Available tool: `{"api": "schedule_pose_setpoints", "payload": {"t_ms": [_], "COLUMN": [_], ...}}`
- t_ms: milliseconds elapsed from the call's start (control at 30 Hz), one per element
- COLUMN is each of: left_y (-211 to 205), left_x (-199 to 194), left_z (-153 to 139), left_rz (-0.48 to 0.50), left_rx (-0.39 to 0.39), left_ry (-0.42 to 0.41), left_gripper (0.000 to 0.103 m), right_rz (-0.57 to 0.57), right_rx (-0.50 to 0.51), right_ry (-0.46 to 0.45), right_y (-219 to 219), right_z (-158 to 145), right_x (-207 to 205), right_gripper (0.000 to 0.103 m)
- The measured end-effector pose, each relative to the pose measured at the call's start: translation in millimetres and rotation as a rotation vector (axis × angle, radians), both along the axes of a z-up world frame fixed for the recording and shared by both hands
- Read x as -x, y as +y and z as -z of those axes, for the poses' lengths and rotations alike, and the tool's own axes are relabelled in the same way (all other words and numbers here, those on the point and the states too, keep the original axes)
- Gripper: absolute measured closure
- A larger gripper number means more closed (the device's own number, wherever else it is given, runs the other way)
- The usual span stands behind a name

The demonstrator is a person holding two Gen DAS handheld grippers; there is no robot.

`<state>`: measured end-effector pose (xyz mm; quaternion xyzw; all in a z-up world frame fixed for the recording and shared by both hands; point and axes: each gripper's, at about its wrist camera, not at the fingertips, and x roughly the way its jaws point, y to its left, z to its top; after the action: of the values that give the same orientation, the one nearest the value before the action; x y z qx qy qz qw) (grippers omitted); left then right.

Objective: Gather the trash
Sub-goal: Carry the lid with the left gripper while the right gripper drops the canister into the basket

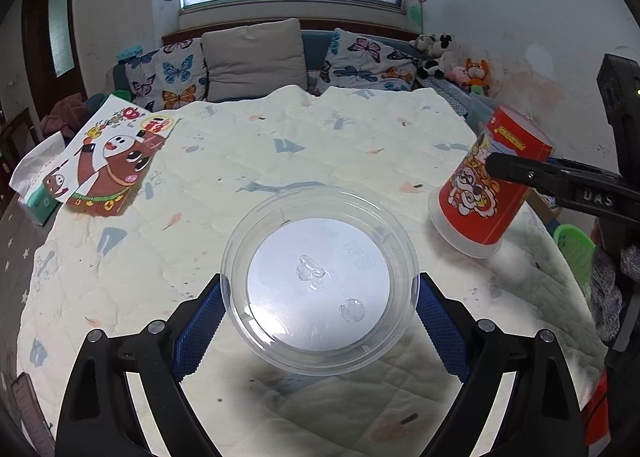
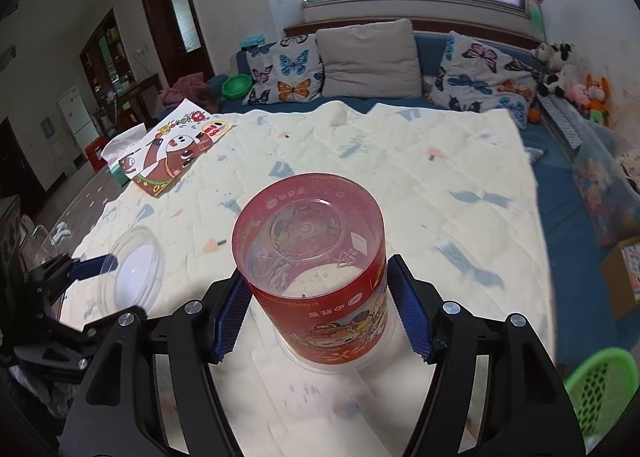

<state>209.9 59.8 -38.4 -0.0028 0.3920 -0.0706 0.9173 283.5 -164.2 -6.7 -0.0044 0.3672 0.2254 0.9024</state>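
left wrist view first: the left gripper [image 1: 320,317] has its blue pads pressed on either side of a clear plastic lid [image 1: 320,281], so it's gripping that lid, which is held up over the cream quilt [image 1: 280,153] with its flat face toward the camera and a couple of water droplets on it. off to the right the red cartoon tub [image 1: 490,181] sits upside down and tilted, wide clear rim touching the quilt, with a black finger of the right gripper [image 1: 520,173] across its side. far left there's a cartoon picture book [image 1: 116,161] lying partly on a tissue box [image 1: 38,181] at the quilt's edge, and butterfly cushions [image 1: 168,77] plus a grey one line the sofa at the back, stuffed toys [image 1: 452,57] in the right corner. now the right wrist view: the right gripper [image 2: 320,309] has its blue pads closed in on both sides of the red cartoon tub [image 2: 316,273], squeezing it around the middle, tub base facing up toward the camera and its clear rim down on the quilt [image 2: 400,169]. the clear plastic lid [image 2: 132,273] shows at the left, edge-on-ish, in the left gripper [image 2: 94,269]. picture book [image 2: 172,153] is far left near the back, and a green basket [image 2: 600,389] peeks in at the bottom right corner, off the quilt.
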Motion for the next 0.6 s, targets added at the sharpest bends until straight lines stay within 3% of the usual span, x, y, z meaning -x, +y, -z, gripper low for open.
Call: {"api": "schedule_pose_setpoints", "payload": {"t_ms": [600], "left_y": [-95.7], "left_x": [15.9], "left_z": [-12.2], "left_rz": [0.172], "left_rx": [0.001], "left_ry": [-0.020], "left_gripper": [0.014], "right_rz": [0.169], "right_rx": [0.009], "right_ry": [-0.012], "right_y": [-110.9], "right_z": [-10.9], "right_x": [88.7], "right_gripper": [0.036]}}
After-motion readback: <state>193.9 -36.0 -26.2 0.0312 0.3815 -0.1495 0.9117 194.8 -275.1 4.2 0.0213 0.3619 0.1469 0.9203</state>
